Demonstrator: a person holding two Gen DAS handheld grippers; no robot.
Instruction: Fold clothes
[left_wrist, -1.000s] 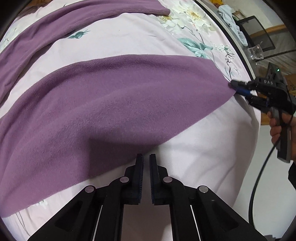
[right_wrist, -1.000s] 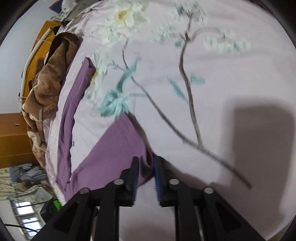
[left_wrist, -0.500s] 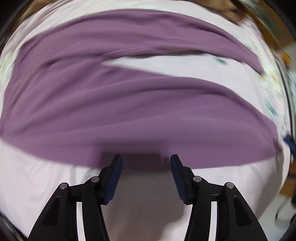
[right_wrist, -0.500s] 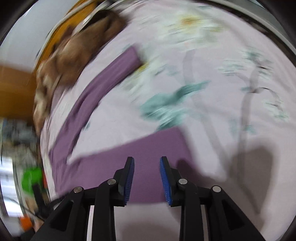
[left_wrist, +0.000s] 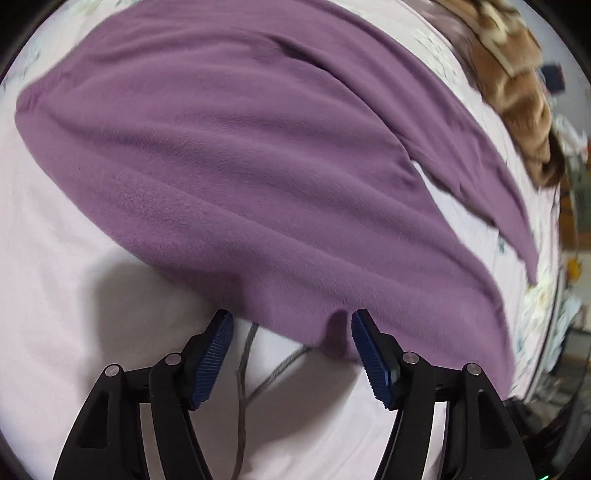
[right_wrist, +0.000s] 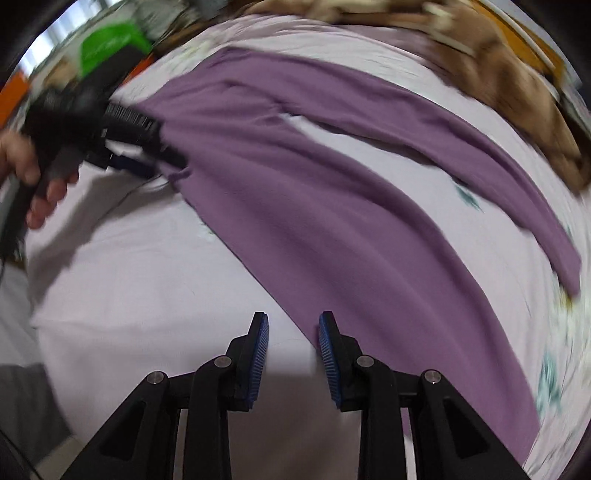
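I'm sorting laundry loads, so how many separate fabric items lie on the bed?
2. The purple fleece garment is spread across the sheet; the brown blanket is heaped at the far edge. More may be out of view.

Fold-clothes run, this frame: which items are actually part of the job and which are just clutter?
Part of the job:
- purple fleece trousers, spread flat
- left gripper, open at their edge
- right gripper, open at their edge

Just lying about:
- brown patterned blanket, bunched at the far side
- floral bedsheet underneath
- green object, blurred
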